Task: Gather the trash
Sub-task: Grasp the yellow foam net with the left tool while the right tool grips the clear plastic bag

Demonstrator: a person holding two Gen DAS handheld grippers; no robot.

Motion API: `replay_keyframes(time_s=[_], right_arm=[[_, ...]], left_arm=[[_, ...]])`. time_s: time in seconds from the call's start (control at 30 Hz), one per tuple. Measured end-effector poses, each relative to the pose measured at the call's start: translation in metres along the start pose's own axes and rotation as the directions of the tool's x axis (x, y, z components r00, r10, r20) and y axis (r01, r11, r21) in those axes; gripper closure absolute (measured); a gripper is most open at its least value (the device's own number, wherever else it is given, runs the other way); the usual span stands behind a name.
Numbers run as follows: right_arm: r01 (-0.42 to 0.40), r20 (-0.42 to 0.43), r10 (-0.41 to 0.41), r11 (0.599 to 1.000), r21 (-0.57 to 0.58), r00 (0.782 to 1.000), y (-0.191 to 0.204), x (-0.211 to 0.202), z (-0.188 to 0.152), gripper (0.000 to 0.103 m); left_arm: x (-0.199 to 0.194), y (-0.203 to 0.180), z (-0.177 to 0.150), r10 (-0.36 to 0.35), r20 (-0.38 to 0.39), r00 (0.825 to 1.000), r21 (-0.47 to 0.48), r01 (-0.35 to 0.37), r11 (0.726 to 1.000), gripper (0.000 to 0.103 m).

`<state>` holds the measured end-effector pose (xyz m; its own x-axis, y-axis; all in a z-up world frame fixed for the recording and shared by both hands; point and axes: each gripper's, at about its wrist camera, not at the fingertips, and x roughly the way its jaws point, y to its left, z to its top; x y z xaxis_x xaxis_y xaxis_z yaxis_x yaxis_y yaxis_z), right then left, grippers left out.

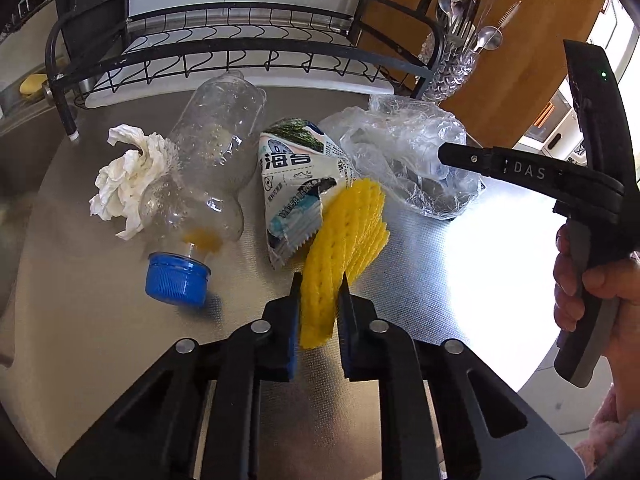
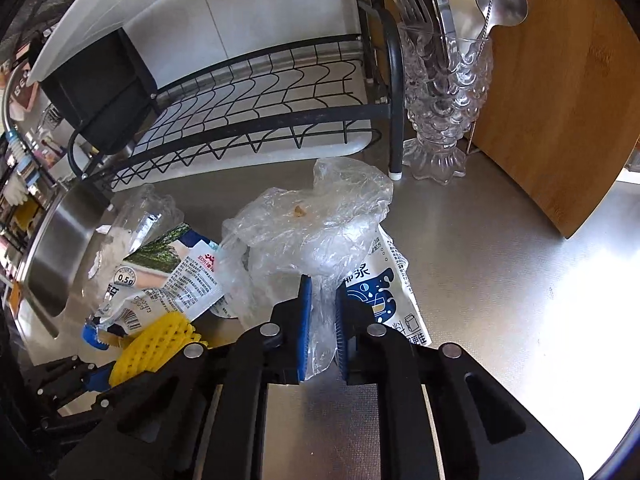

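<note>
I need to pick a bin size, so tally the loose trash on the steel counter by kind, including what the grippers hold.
Plastic bottle with blue cap: 1
Crumpled tissue: 1
Printed snack wrapper: 1
Yellow foam net, in the left gripper: 1
Clear plastic bag, in the right gripper: 1
Blue-and-white carton: 1
Total: 6

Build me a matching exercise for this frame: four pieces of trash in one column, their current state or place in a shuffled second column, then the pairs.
Things:
1. yellow foam net
2. clear plastic bag
3. plastic bottle
4. crumpled tissue

States:
A. lying on its side, blue cap on
B. pinched in the right tongs
C. loose on the counter beside the bottle
D. pinched in the left tongs

Pairs: 1-D, 2-B, 3-A, 4-C
</note>
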<state>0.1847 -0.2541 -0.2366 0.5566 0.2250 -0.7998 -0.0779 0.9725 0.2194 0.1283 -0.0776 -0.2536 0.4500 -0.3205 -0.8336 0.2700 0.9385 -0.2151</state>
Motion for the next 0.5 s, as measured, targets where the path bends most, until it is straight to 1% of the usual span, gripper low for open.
replay_keyframes(time_s=[0.1, 0.23, 0.33, 0.5], right_arm=[[-0.028, 0.042, 0.027, 0.999, 0.027, 0.999, -0.001, -0.015, 0.000, 0.093], [-0.034, 0.102, 0.032, 0.999, 0.016, 0.994, 0.006, -0.042, -0.003, 0.095], [-0.027, 0.147, 0.026, 1.000, 0.002, 0.989, 0.015, -0.067, -0.009, 0.095], [-0.008, 0.208, 0.005, 1.000, 0.013, 0.978, 0.022, -0.108, -0.019, 0.095]], left_arm=[[-0.013, -0.003, -0.003, 0.007, 0.028, 1.000, 0.010, -0.008, 1.000, 0.092], [-0.034, -0.009, -0.006, 0.006, 0.076, 0.997, 0.027, -0.008, 1.000, 0.092], [-0.051, -0.011, -0.010, 0.007, 0.103, 0.995, 0.036, -0.011, 0.999, 0.093], [-0.080, -0.016, -0.020, 0.001, 0.142, 0.990, 0.055, -0.009, 0.998, 0.093]])
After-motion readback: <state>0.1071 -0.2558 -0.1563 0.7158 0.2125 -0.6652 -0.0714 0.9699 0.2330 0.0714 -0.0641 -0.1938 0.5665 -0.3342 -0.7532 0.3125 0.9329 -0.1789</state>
